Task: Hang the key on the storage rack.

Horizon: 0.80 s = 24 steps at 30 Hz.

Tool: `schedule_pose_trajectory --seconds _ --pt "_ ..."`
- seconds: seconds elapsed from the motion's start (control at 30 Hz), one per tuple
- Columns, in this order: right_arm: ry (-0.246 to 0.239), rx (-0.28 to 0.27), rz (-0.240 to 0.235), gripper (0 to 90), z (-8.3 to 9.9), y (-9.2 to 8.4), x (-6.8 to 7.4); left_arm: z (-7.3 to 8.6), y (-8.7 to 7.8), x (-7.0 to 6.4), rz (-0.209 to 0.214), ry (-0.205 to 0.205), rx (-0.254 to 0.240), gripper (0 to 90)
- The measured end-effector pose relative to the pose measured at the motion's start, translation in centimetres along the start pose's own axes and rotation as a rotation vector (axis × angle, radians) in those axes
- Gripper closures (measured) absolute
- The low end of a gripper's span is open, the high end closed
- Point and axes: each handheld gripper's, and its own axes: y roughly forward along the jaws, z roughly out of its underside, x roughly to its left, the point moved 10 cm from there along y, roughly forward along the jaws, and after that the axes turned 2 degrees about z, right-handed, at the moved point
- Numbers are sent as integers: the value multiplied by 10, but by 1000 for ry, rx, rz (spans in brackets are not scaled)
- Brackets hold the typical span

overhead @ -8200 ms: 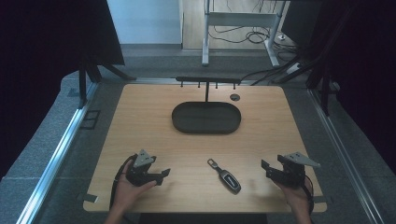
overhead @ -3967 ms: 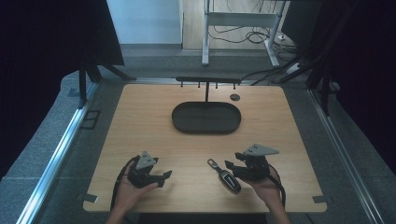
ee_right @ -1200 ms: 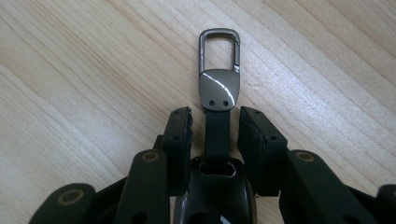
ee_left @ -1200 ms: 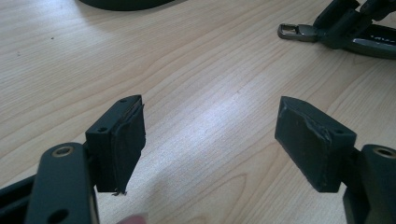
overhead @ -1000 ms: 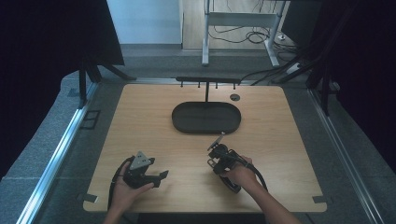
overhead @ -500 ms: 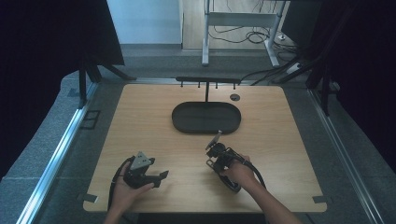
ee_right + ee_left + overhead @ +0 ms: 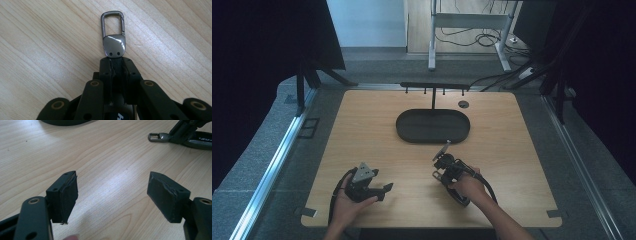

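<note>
A black key fob (image 7: 460, 196) lies on the wooden table near the front, partly under the person's right hand. Its short strap ends in a grey metal clip (image 7: 113, 25) that lies flat on the wood. My right gripper (image 7: 117, 65) has just been closing and is now shut on the strap right behind the clip's metal tab. In the high view that gripper (image 7: 438, 171) points toward the table's far side. My left gripper (image 7: 112, 195) rests low over bare wood at the front left, open with nothing between its pads (image 7: 68, 192). From there the clip (image 7: 155, 137) shows at upper right.
A black oval tray (image 7: 404, 131) sits mid-table toward the back, behind the right gripper. Behind it stands a thin black rack (image 7: 434, 87) with several hooks, and a small round disc (image 7: 463, 104) lies to its right. Bare wood lies between the two grippers.
The right hand came in from the front right to the key fob, and its jaws have closed on the strap. The left hand has stayed where it was.
</note>
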Motion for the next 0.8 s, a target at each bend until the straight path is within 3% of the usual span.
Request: schedule_pose_trajectory --seconds 0.8 --pt "-23 -55 -22 807 2 -2 3 2 0 2 -3 -7 5 251"
